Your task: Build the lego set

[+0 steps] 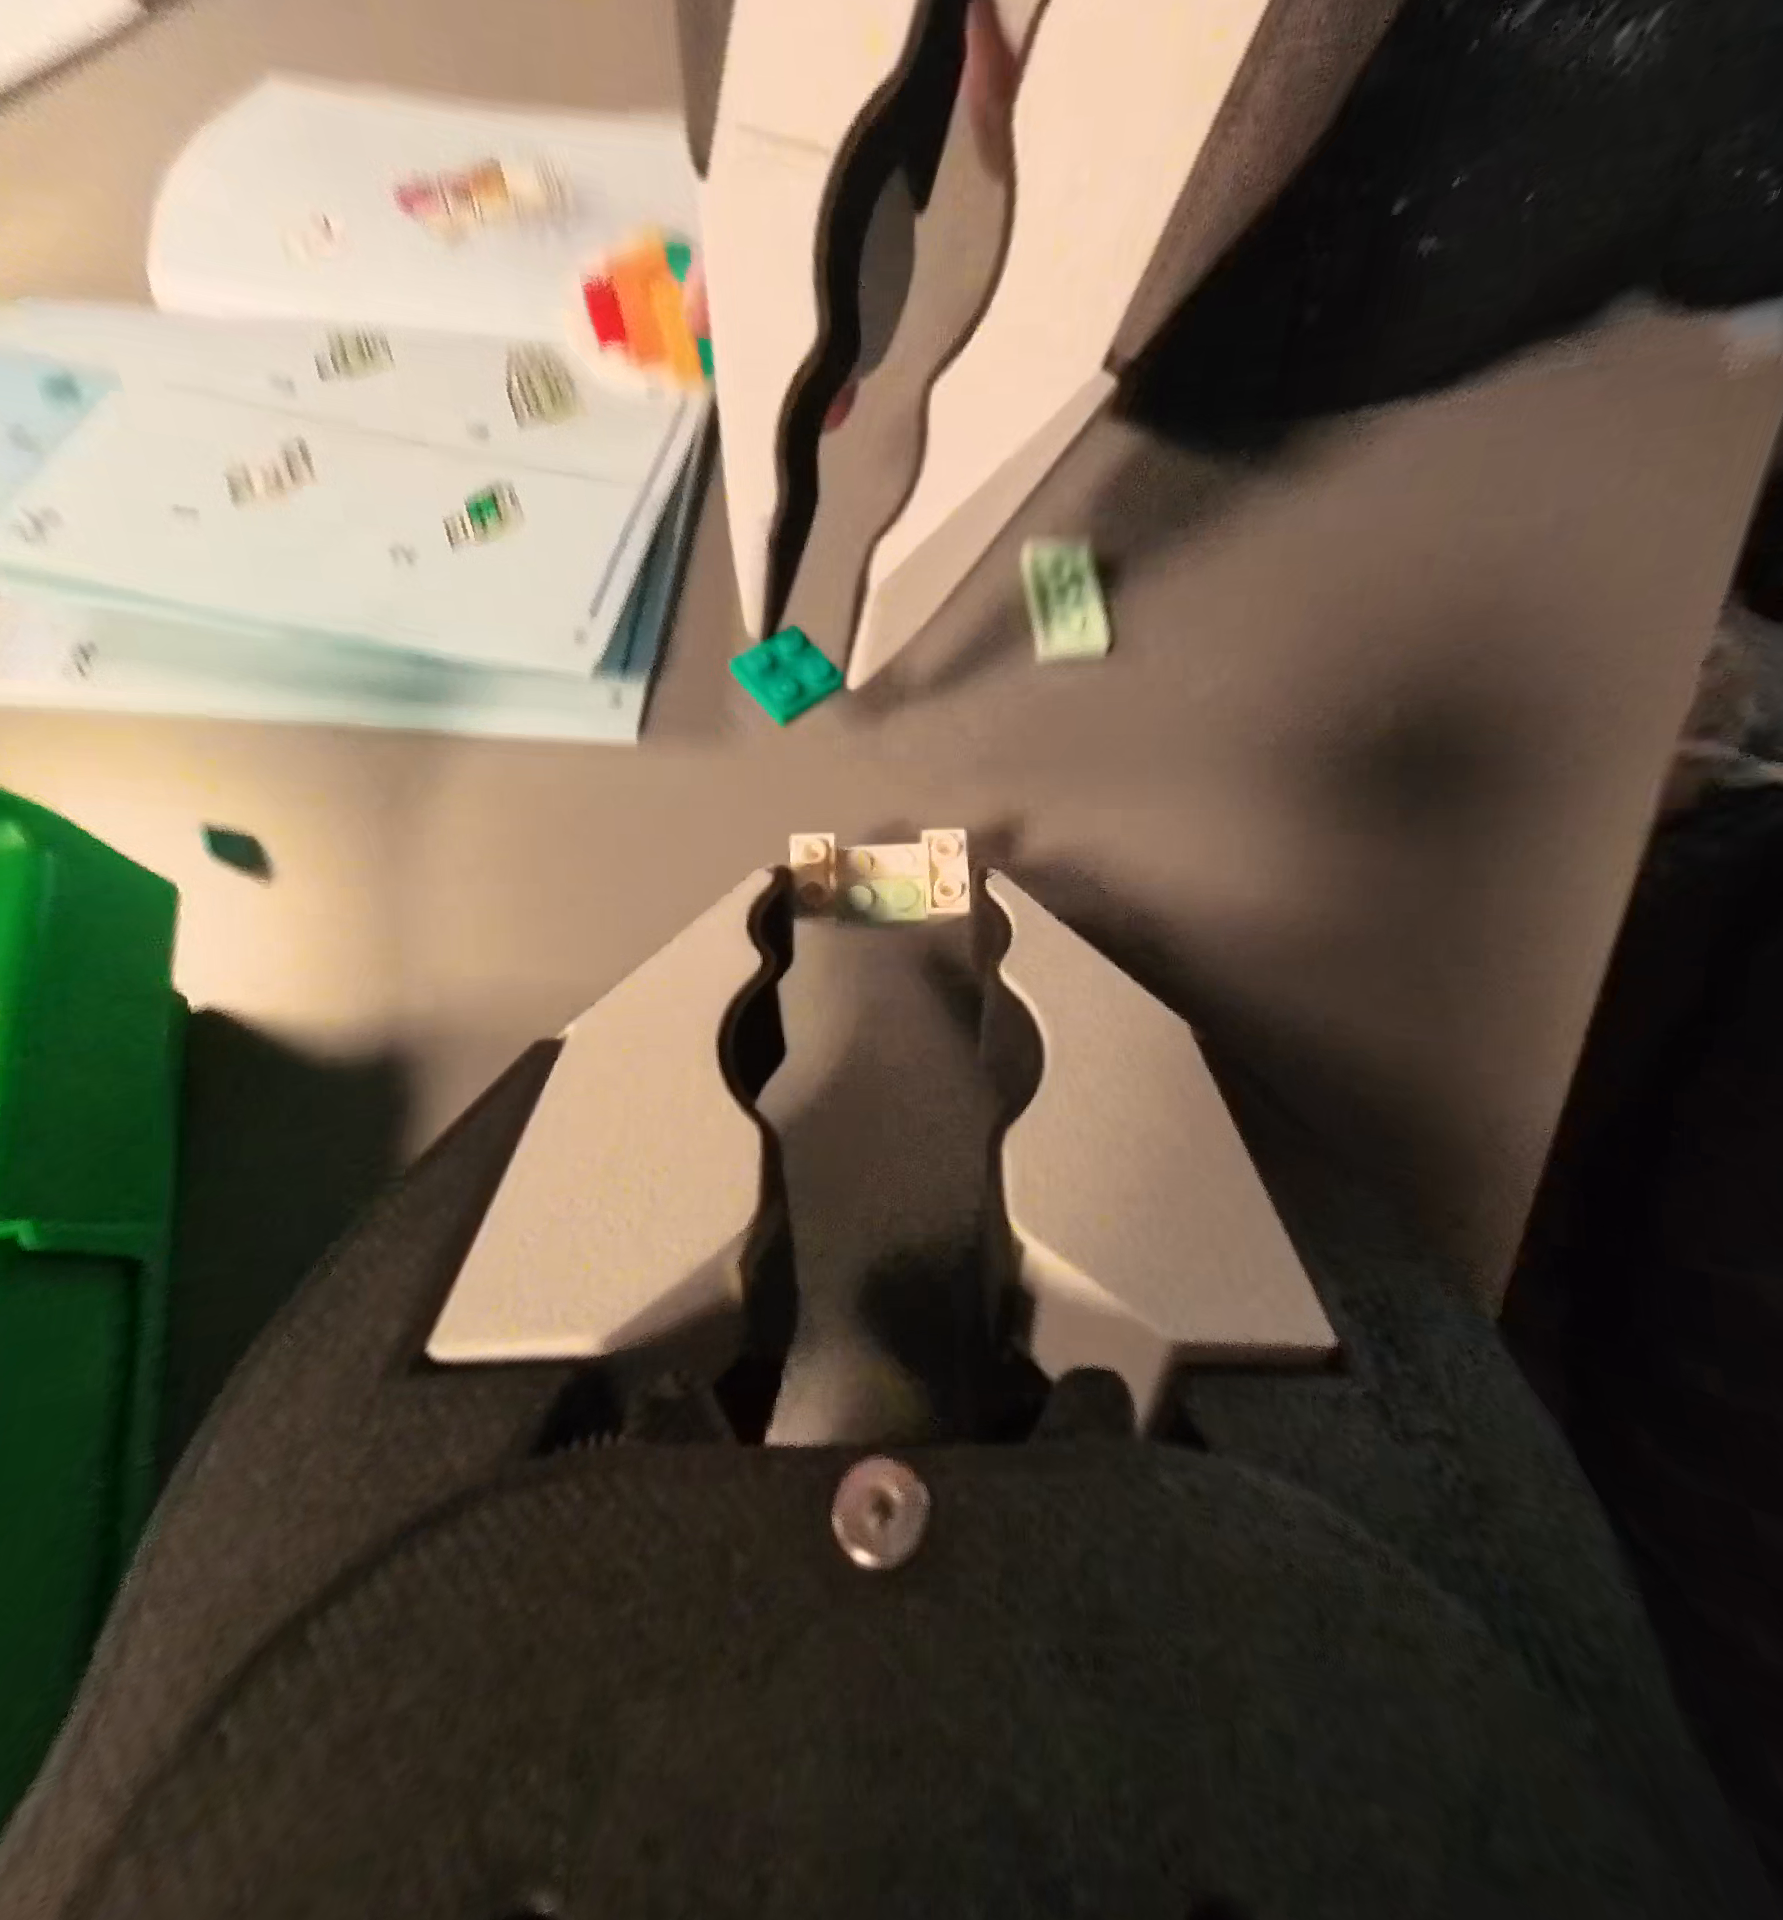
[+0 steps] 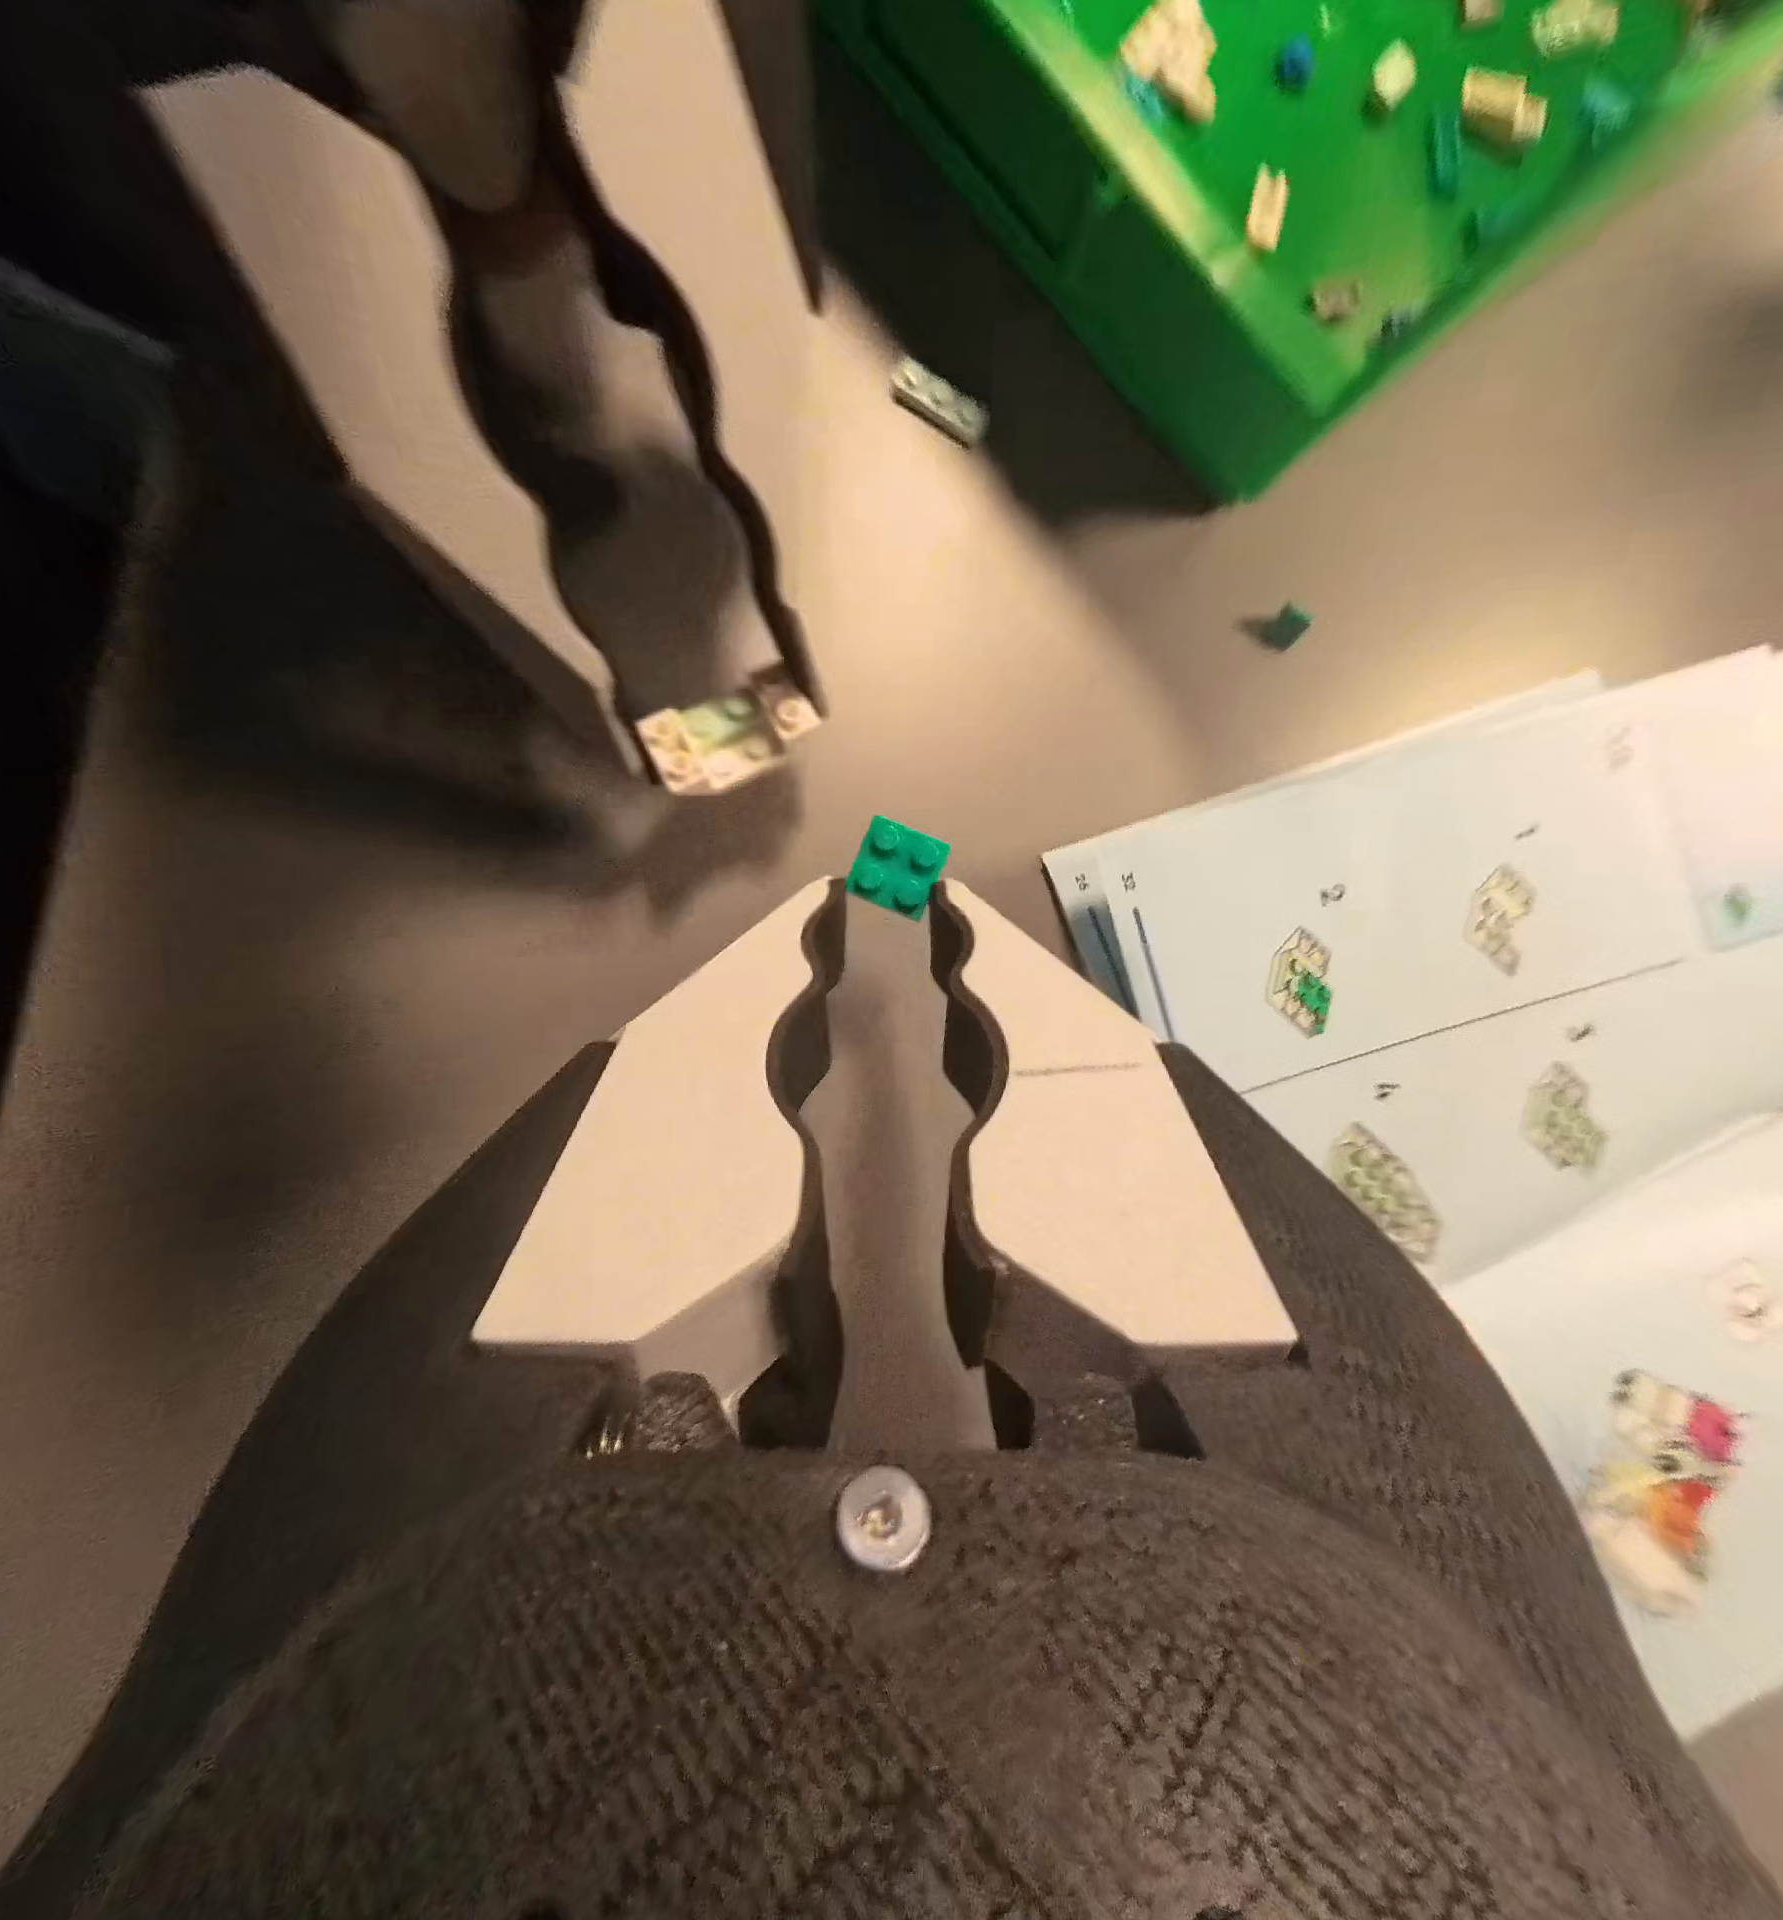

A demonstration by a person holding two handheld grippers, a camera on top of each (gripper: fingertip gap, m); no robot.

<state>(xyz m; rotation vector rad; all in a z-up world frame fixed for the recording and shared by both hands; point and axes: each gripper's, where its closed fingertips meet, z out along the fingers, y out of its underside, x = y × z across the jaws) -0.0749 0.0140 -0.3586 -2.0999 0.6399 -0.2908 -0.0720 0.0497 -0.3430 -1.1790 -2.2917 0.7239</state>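
Observation:
My left gripper (image 1: pixel 882 894) is shut on a small cream and pale green lego assembly (image 1: pixel 882 876), held above the table; it also shows in the right wrist view (image 2: pixel 726 736). My right gripper (image 2: pixel 892 891) is shut on a dark green 2x2 plate (image 2: pixel 897 865), studs up, just in front of the assembly and apart from it. In the left wrist view the right gripper (image 1: pixel 809 649) comes down from the top with the green plate (image 1: pixel 785 672) at its tips.
An open instruction booklet (image 2: pixel 1438 987) (image 1: pixel 295 499) lies on the grey table. A green bin (image 2: pixel 1282 156) (image 1: pixel 35 1143) holds several loose bricks. A pale green plate (image 1: pixel 1066 600) (image 2: pixel 937 398) and a small dark green piece (image 2: pixel 1280 625) (image 1: pixel 234 850) lie loose on the table. Some 5 centimeters of space lies between my two pairs of fingers. From either gripper's tips it is about 12 centimeters to the small dark green piece (image 2: pixel 1280 625). Seen from the left wrist view (image 1: pixel 233 851) as well.

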